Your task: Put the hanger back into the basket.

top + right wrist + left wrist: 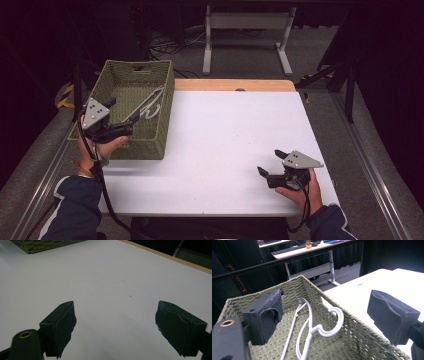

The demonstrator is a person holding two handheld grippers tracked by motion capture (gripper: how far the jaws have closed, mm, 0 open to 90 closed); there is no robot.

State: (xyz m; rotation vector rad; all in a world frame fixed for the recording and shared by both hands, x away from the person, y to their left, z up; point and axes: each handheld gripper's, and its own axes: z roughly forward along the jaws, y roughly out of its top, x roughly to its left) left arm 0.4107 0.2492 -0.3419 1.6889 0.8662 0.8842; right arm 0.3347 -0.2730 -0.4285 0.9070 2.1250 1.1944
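Hanger (312, 325), white with a curled hook, lies inside the green woven basket (352, 337), its hook end propped against the basket's wall on the side nearer the right tongs. The left tongs (131, 122) hang over the basket's near end, spread wide and pinching nothing; the hanger sits just ahead of them and below, between the lines of their two pads without touching either. The right tongs (269, 162) rest well apart from the basket, low over the bare white counter (225, 135), also spread with nothing between them. From the right tongs the basket's corner (42, 245) shows far ahead and to the left. No brand, label or writing can be read on the hanger, the basket or either tongs.
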